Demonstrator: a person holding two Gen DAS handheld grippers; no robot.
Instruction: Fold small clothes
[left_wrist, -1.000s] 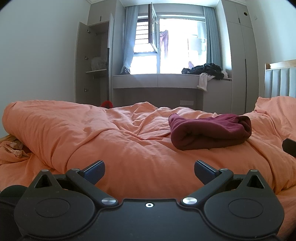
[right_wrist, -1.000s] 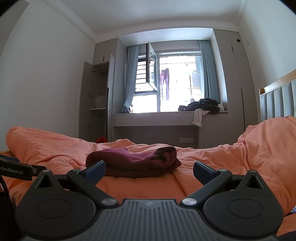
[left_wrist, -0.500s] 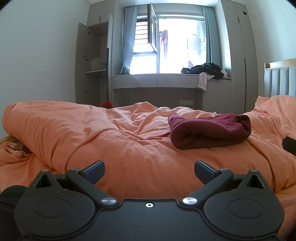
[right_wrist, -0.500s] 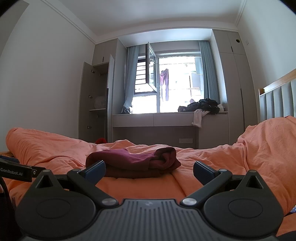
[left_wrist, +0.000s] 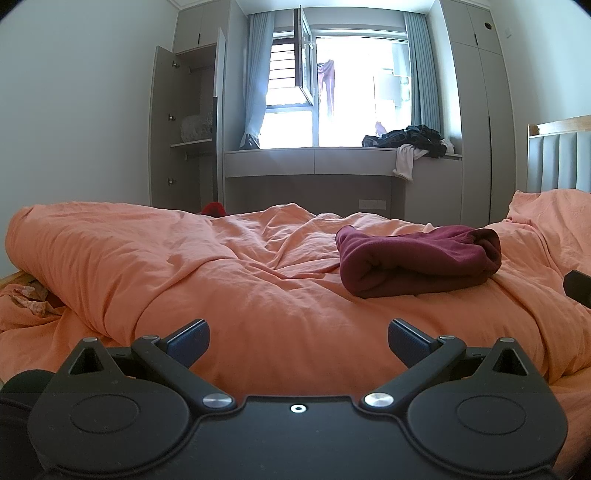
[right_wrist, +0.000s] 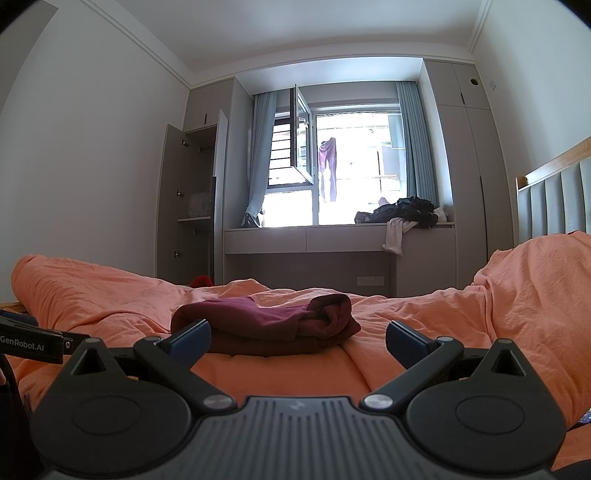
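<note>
Nothing moved, both tongs gaping and empty, left tongs (left_wrist: 298, 341), right tongs (right_wrist: 297, 339), folded maroon garment (left_wrist: 417, 264) on orange duvet (left_wrist: 184, 266), "GenRobot.AI" label (right_wrist: 22, 348)

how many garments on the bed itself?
1: a maroon garment, folded on the orange duvet ahead of both open grippers. Duvet folds may hide others.

1. The duvet (left_wrist: 229, 280) is showing as matt orange cloth, creased and rumpled.
2. The garment (left_wrist: 417, 262) is looking like soft, matt maroon fabric, thick in its folds.
3. The left gripper (left_wrist: 298, 339) is showing matt black plastic with shiny metal rivets.
4. The headboard (right_wrist: 554, 199) is showing padded grey cloth under a wood rail.
</note>
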